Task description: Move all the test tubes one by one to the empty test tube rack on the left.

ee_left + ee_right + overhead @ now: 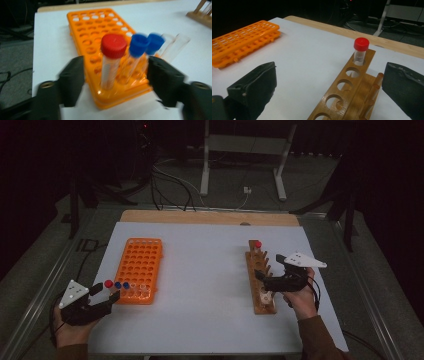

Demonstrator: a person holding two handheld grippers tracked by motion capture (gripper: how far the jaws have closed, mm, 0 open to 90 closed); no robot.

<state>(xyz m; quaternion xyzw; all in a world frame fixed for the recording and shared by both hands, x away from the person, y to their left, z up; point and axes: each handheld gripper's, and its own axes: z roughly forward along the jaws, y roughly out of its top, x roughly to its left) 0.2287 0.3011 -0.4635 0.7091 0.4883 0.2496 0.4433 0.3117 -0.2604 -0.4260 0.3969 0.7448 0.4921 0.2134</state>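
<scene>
An orange tube rack sits at 9 o'clock on the white table. Its near row holds 1 red-capped tube, 2 blue-capped tubes and 2 uncapped tubes. The left gripper, jaws open, flanks the red-capped tube without touching.

At 3 o'clock, a wooden rack holds 1 red-capped vial at its far end. The right gripper hangs over it, jaws wide apart, holding nothing.
</scene>
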